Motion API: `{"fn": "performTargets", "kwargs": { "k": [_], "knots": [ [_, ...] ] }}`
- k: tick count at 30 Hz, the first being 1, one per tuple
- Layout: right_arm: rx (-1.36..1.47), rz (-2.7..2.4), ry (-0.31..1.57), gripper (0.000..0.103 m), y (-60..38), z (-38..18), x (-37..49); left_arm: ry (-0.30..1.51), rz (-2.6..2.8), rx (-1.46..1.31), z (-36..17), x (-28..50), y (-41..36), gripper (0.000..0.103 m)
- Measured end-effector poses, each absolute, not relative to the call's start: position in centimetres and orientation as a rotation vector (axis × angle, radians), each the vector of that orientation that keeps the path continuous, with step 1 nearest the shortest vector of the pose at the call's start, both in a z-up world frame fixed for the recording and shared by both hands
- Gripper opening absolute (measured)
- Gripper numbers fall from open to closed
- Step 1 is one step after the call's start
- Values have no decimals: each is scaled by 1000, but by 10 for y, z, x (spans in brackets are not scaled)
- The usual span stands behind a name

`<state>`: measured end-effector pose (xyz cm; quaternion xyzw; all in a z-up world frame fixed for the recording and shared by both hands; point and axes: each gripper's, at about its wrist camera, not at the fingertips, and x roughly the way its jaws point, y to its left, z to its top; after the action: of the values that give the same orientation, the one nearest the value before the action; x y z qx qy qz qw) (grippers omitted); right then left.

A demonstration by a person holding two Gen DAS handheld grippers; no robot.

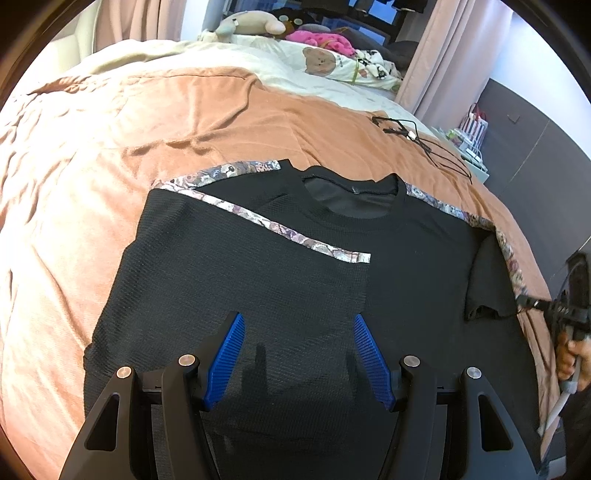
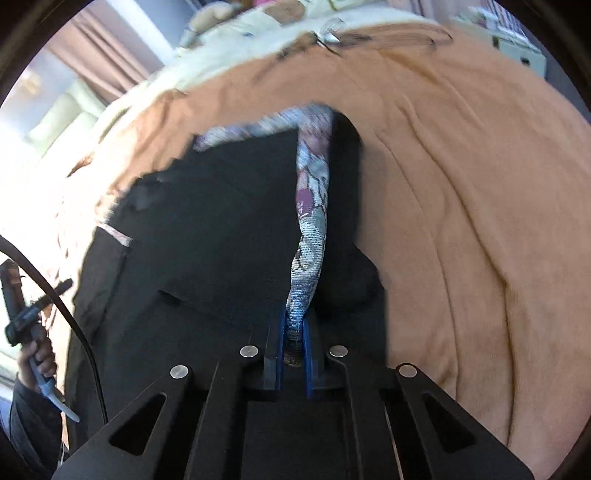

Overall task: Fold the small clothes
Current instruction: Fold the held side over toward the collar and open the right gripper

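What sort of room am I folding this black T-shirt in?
Most likely a bedroom. The black T-shirt lies on a bed covered by an orange blanket, with stuffed toys and a bear-print pillow at the far end and pink curtains beside it.

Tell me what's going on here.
A person with a gripper in each hand is folding a black shirt on a bed. The shirt's one sleeve already lies folded across its front. The right gripper is shut on the patterned trim of the other sleeve. The left gripper hovers open over the shirt.
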<state>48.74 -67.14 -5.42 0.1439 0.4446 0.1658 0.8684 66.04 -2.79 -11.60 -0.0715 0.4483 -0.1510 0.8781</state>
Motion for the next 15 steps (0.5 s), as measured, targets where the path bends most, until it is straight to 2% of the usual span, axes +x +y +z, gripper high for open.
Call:
{"fn": "performTargets", "kwargs": {
  "k": [8,15],
  "knots": [
    [273,382,856,3,-644,-7,514,926,-301,-185,-119,661,-16,64],
    [260,399,823,2,-591,-10,551,925,-293,-189,-122,664,-10,64]
  ]
}}
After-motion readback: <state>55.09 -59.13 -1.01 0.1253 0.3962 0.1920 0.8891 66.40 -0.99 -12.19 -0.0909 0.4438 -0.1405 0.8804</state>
